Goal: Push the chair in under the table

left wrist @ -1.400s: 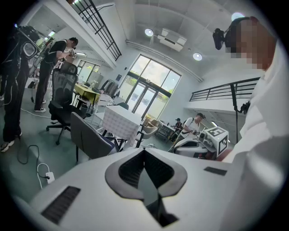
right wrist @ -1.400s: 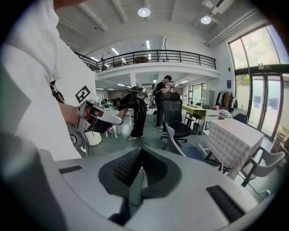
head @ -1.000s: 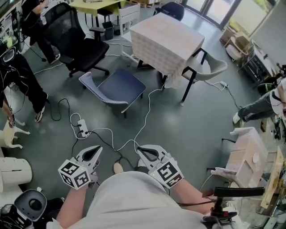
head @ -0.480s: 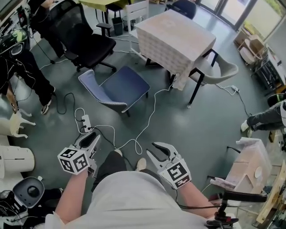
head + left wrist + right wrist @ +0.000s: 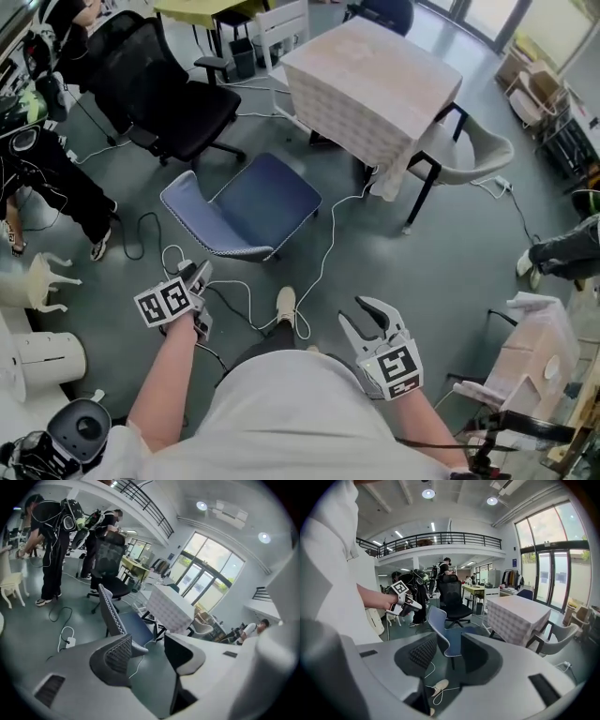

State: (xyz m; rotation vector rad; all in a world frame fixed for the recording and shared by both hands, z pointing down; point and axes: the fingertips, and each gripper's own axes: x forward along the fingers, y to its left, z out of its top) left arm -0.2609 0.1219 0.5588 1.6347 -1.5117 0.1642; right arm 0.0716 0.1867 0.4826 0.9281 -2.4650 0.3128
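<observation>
Surface: a smooth grey-green floor (image 5: 450, 253) with white cables (image 5: 323, 234) trailing across it. The room is an open hall with a railed upper gallery (image 5: 436, 538) and tall windows (image 5: 553, 550) on the far side.

Left claw (image 5: 197, 274): jaws apart, having just been opening. Nothing lies between them; only floor shows through the gap.

Right claw (image 5: 367, 317): jaws apart, likewise having just been opening, with no object gripped. The chair shows through the gap but stands well beyond the pads.

Blue chair (image 5: 248, 206): stands on the floor ahead of both claws, its backrest on the near side towards them and its seat facing away towards the table. It is near the left claw, just ahead and slightly to that claw's right, and not touching it. It is well apart from the right claw, ahead and to that claw's left. Neither claw is in contact with it.

Table (image 5: 375, 84): covered with a pale checked cloth, it stands beyond the chair, ahead of the right claw. The chair is fully clear of it, not under it.

Other items: a black office chair (image 5: 173, 94) far ahead of the left claw, and a grey shell chair (image 5: 469, 150) at the table's right side. The wearer's shoe (image 5: 286, 305) rests on the floor between the two claws.
</observation>
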